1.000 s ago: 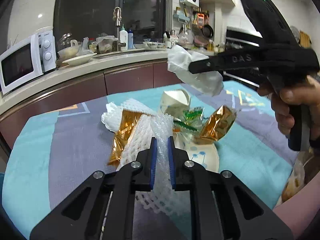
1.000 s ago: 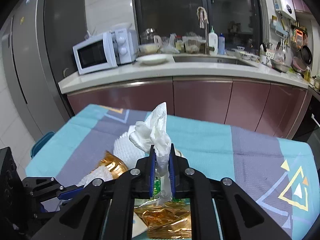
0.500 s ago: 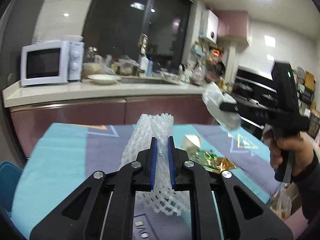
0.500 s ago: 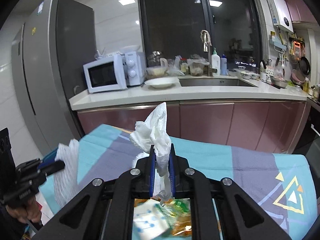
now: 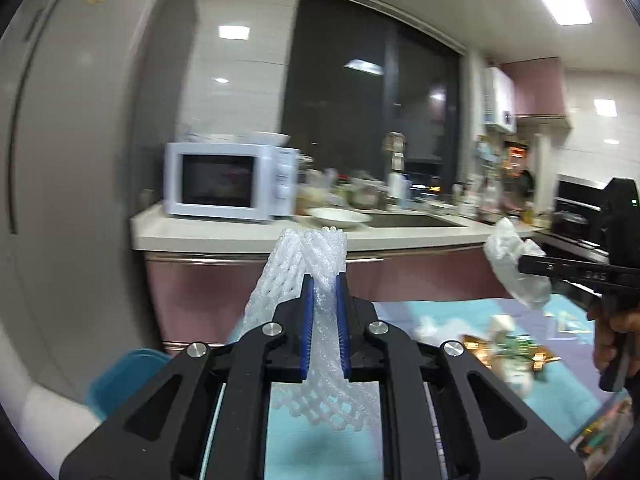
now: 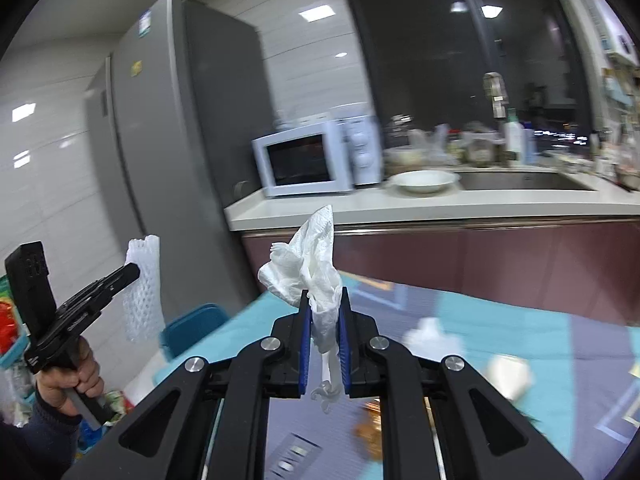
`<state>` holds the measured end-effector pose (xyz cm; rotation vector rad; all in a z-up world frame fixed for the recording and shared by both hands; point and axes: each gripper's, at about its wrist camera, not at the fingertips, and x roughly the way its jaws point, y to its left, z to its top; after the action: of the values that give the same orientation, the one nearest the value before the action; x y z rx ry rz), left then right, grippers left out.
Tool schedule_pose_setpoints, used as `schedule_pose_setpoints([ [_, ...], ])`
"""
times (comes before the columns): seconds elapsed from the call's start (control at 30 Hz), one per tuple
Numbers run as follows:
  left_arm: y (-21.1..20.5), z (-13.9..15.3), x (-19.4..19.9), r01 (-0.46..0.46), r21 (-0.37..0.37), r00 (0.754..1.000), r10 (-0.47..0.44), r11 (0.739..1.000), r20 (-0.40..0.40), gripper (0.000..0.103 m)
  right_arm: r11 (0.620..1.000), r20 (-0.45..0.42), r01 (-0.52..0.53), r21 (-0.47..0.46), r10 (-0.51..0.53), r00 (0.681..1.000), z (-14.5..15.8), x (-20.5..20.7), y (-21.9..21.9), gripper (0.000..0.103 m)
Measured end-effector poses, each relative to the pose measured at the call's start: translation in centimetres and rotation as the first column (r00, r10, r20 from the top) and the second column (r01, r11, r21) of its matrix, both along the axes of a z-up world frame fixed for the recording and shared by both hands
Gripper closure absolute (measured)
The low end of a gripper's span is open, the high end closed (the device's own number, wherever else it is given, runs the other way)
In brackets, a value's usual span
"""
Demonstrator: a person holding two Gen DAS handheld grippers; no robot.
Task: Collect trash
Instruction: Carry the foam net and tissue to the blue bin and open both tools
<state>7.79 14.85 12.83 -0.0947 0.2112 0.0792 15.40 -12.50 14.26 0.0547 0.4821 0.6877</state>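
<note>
My left gripper [image 5: 323, 280] is shut on a white foam fruit net [image 5: 304, 256] and holds it high above the table's left end. It also shows in the right wrist view [image 6: 134, 270] with the net [image 6: 142, 288] hanging from it. My right gripper [image 6: 324, 296] is shut on a crumpled white tissue [image 6: 310, 256], held above the table; in the left wrist view it [image 5: 520, 264] sits at the right with the tissue [image 5: 514, 264]. Gold wrappers [image 5: 480, 350], a green packet [image 5: 520, 344] and a paper cup [image 5: 504, 324] lie on the table.
The table has a teal and purple cloth [image 6: 500, 332]. A blue chair [image 6: 192, 328] stands at its left end by a grey fridge [image 6: 176, 140]. A counter [image 6: 440, 204] with a microwave [image 6: 308, 164], bowl and sink runs behind. Bags lie on the floor at the left [image 6: 8, 320].
Both grippers have risen and swung left with their loads. The left has carried the foam net off the table pile toward the fridge side; the views are blurred by motion.
</note>
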Motion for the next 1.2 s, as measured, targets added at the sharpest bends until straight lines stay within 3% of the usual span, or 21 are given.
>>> schedule_pose_setpoints([
  [0.2,9.3,-0.6,-2.1,-0.181,0.024,0.983,0.182,0.983,-0.040,0.092,0.980,-0.073,-0.195,0.044,0.197,0.978,-1.4,2.5,9.9,0.092],
  [0.37,17.4,-3.7,-1.3,-0.276,-0.022,0.951,0.269,0.961,-0.155,0.092,0.946,-0.155,-0.318,0.065,0.324,0.933,-3.6,4.5,18.2,0.092],
  [0.47,21.7,-6.4,0.7,-0.296,-0.066,0.933,0.274,0.953,-0.232,0.092,0.924,-0.220,-0.375,0.076,0.382,0.897,-5.2,5.7,23.3,0.092],
  [0.7,29.2,-13.0,4.9,-0.338,-0.159,0.874,0.247,0.928,-0.420,0.092,0.910,-0.401,-0.408,0.071,0.400,0.824,-10.4,8.9,34.5,0.092],
  [0.87,31.7,-16.7,7.8,-0.395,-0.208,0.825,0.246,0.895,-0.510,0.091,0.918,-0.502,-0.397,-0.006,0.341,0.795,-15.0,10.5,39.5,0.091],
  [0.9,32.3,-17.1,8.1,-0.402,-0.214,0.819,0.245,0.890,-0.519,0.089,0.916,-0.529,-0.402,-0.011,0.335,0.779,-16.1,10.8,40.4,0.086],
  [0.97,32.2,-18.0,8.8,-0.418,-0.210,0.807,0.254,0.884,-0.533,0.083,0.915,-0.531,-0.400,-0.058,0.311,0.788,-17.1,10.7,41.3,0.075],
  [1.0,32.6,-18.2,9.0,-0.431,-0.212,0.802,0.264,0.877,-0.536,0.068,0.913,-0.533,-0.401,-0.070,0.306,0.789,-17.8,10.7,41.4,0.064],
  [1.07,32.9,-18.2,9.1,-0.451,-0.229,0.800,0.276,0.863,-0.533,0.050,0.915,-0.547,-0.396,-0.073,0.295,0.783,-18.6,10.7,41.7,0.063],
  [1.13,32.9,-18.4,9.3,-0.455,-0.223,0.797,0.283,0.862,-0.534,0.043,0.908,-0.557,-0.411,-0.074,0.304,0.773,-18.8,10.6,41.9,0.061],
  [1.2,32.0,-18.5,9.4,-0.463,-0.198,0.789,0.301,0.864,-0.535,0.039,0.909,-0.547,-0.407,-0.084,0.300,0.782,-18.4,10.5,41.8,0.058],
])
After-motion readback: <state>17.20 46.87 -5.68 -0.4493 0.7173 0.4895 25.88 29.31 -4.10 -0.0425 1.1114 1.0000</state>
